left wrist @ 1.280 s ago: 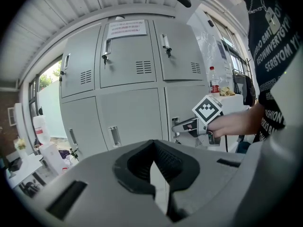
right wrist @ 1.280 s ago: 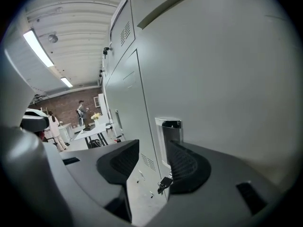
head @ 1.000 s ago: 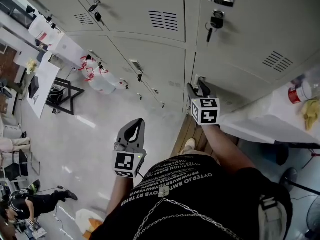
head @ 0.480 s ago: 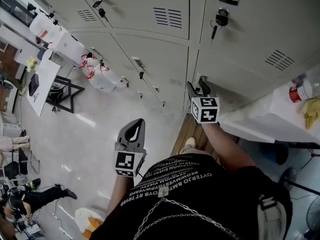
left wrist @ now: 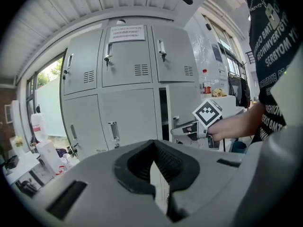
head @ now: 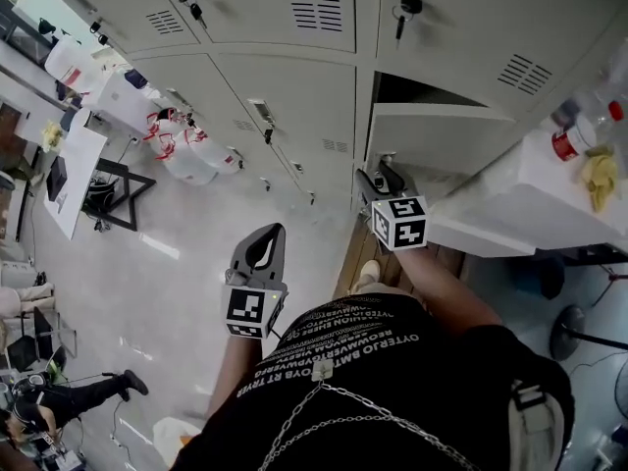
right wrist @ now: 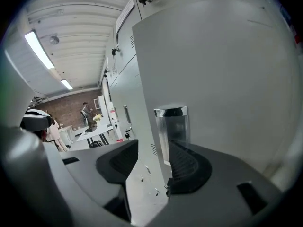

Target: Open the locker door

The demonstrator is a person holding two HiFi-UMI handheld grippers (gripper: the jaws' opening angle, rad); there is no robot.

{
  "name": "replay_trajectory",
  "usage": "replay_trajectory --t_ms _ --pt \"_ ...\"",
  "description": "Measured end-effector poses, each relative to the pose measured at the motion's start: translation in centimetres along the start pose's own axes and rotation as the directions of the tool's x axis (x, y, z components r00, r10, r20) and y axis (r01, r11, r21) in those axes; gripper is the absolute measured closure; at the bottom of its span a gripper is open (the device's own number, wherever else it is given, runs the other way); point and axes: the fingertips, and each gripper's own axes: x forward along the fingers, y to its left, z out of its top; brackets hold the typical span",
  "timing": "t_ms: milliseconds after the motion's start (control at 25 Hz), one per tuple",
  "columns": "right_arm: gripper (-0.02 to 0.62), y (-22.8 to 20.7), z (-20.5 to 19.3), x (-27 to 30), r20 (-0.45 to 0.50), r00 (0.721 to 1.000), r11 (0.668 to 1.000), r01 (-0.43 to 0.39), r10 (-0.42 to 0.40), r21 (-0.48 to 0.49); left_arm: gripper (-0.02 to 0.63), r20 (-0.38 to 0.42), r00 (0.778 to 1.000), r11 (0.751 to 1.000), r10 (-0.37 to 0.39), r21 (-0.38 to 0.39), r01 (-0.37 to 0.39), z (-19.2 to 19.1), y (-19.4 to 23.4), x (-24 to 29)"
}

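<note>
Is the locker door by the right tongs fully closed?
No, the head view shows the locker door swung out from its frame by the right tongs, with a dark gap open behind its top edge.

Bright, even indoor light. The long white ceiling strip lamp (right wrist: 39, 48) burns out in the right gripper view, and the chrome recessed handle plate (right wrist: 171, 126) carries mirror glare. The pale polished floor (head: 162, 247) shows a white streak. Both gripper views bulge, corners black, nearest foreground soft
</note>
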Motion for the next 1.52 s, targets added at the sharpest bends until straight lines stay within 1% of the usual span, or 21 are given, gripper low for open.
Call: replay_trajectory --t_ms 80,160,360,440,600,680,720,800,840,920,1040,1160,1320,1520 --pt "0.413 0.1 -0.5 -1.1 0.005 1.0 1.0 0.014 -0.014 0.009 0.606 0.008 1.0 1.0 -0.016 0.002 0.016 -0.2 -0.3 -0.6" --pt "0.433 0.3 -1.0 -2.2 0.01 1.0 1.0 0.024 -0.025 0.018 0.606 0.016 0.999 1.0 -0.031 0.004 0.031 -0.4 -0.7 -1.3" --pt "0.45 0.7 -2.0 -4.1 0.01 0.998 0.997 0.063 -0.063 0.033 0.606 0.028 0.998 0.998 -0.063 0.008 0.063 -1.4 -1.3 -3.8" --pt "0.479 0.5 -2.3 -4.6 0.007 0.996 0.996 0.084 -0.084 0.041 0.606 0.03 0.997 0.997 -0.071 0.008 0.07 -1.9 -1.5 -5.1" --pt "0.479 0.6 -2.5 -5.3 -0.012 0.993 0.991 0.118 -0.117 0.064 0.606 0.027 0.997 0.998 -0.069 0.004 0.069 -3.3 -1.5 -8.4" --pt "0.49 0.0 -2.3 -6.2 -0.002 0.985 0.982 0.173 -0.174 0.075 0.606 0.008 0.998 0.998 -0.068 -0.004 0.068 -4.5 -1.4 -10.2" --pt "0.567 -0.7 -2.3 -6.9 0.007 0.976 0.973 0.215 -0.217 0.078 0.606 -0.001 0.998 0.998 -0.069 -0.009 0.069 -5.1 -1.4 -11.1" --pt "0.588 -2.1 -2.7 -8.4 0.015 0.958 0.955 0.284 -0.287 0.083 0.606 0.006 0.998 0.998 -0.068 -0.017 0.068 -5.7 -1.4 -12.6" --pt "0.589 -2.6 -2.8 -9.1 0.017 0.953 0.95 0.302 -0.304 0.082 0.606 0.009 0.998 0.998 -0.068 -0.019 0.068 -6.0 -1.4 -13.2" --pt "0.579 -2.2 -3.0 -10.2 0.022 0.953 0.952 0.299 -0.301 0.067 0.606 0.01 0.997 0.997 -0.072 -0.019 0.073 -6.6 -1.5 -14.1" --pt "0.489 0.9 -3.6 -10.0 0.008 0.974 0.973 0.226 -0.227 0.034 0.606 0.006 0.996 0.996 -0.092 -0.015 0.092 -7.3 -1.9 -14.8" --pt "0.433 3.2 -4.1 -9.1 -0.009 0.986 0.985 0.168 -0.168 0.036 0.606 0.007 0.993 0.993 -0.119 -0.005 0.119 -7.6 -2.7 -14.9" --pt "0.42 3.9 -4.4 -8.2 -0.02 0.988 0.987 0.154 -0.153 0.051 0.606 -0.001 0.991 0.991 -0.132 -0.006 0.132 -7.6 -3.2 -14.9" --pt "0.408 2.6 -2.5 -6.3 -0.004 0.987 0.985 0.162 -0.162 0.057 0.606 -0.02 0.994 0.994 -0.105 -0.019 0.105 -7.7 -2.1 -13.9"
